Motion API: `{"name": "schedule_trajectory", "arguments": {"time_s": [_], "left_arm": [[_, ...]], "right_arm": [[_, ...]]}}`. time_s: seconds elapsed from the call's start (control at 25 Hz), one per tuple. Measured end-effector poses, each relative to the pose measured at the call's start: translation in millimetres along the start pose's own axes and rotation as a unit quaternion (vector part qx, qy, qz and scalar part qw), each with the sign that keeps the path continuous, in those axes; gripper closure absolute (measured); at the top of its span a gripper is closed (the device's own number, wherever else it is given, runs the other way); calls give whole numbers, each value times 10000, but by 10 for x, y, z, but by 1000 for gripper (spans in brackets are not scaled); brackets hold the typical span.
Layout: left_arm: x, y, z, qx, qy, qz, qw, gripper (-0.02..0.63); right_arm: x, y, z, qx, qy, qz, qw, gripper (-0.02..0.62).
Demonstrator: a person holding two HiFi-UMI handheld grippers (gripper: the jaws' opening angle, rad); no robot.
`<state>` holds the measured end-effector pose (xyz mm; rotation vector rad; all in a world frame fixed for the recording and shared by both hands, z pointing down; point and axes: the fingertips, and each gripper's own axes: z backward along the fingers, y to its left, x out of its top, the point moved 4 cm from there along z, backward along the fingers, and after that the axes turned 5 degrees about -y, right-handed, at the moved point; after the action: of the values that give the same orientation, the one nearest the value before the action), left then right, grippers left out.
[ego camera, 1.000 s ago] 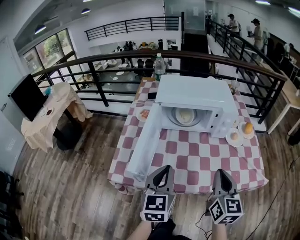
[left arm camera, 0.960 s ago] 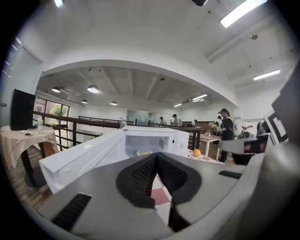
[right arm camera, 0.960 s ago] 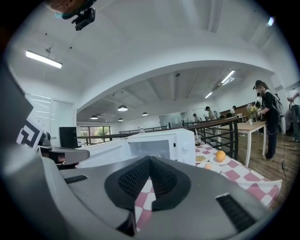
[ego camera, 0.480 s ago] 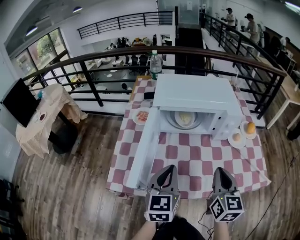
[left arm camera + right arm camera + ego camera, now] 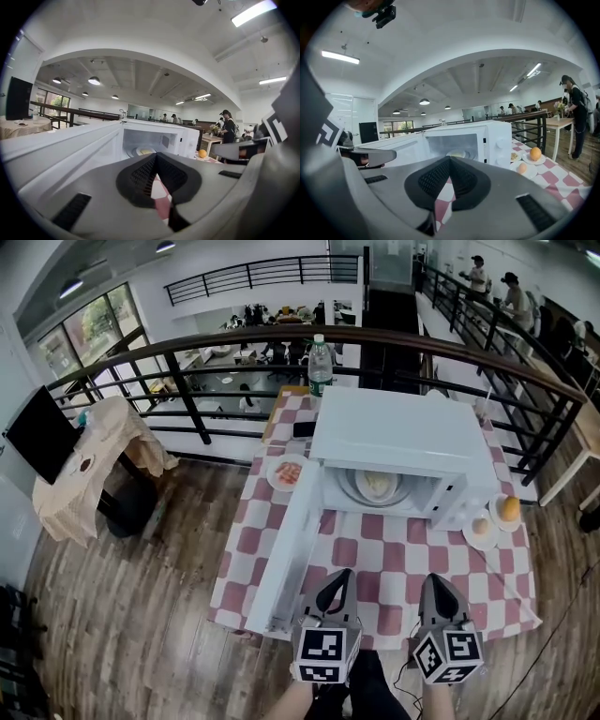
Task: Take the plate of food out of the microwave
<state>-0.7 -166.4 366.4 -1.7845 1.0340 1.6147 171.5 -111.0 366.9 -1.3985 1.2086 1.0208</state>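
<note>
A white microwave [image 5: 389, 442] stands on the checked table [image 5: 394, 563], its door [image 5: 286, 559] swung open to the left. Inside, on the turntable, sits the plate of pale food [image 5: 378, 486], also seen as the plate [image 5: 143, 151] in the left gripper view and the plate [image 5: 457, 153] in the right gripper view. My left gripper [image 5: 336, 589] and right gripper [image 5: 433, 592] hover side by side over the table's near edge, well short of the oven. Both point at the opening. Each is shut with nothing between its jaws.
A small plate of food [image 5: 287, 472] lies left of the microwave. Right of it, two small plates carry an orange [image 5: 509, 509] and an egg [image 5: 481, 527]. A water bottle [image 5: 321, 365] stands behind, in front of a black railing [image 5: 281, 343]. The open door juts over the table's left front.
The view has shifted slightly and the microwave sits a little nearer in frame. Both grippers stay shut and side by side at the table's near edge.
</note>
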Motion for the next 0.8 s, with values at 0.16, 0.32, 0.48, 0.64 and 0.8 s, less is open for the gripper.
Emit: {"name": "schedule_trajectory", "arguments": {"time_s": [0.16,0.32,0.48,0.64,0.8], "left_arm": [[4,35,-203,113,43,7,9999,592],[14,66,-437,257,86,56,9996,592],[36,54,-682,356,108,76,9993,592],[25,93,-867,519,172,103,9985,592],[13,125,-1029,664,168,137,9976,591]], "right_arm": [[9,-54,-245,187,61,-45,9998,603],[54,-119,-515,402,116,-56,9991,603],[93,-242,-765,543,172,-85,9983,603],[87,-332,-995,725,257,-113,9970,603],[59,-427,-1184,844,348,-156,9957,603]]}}
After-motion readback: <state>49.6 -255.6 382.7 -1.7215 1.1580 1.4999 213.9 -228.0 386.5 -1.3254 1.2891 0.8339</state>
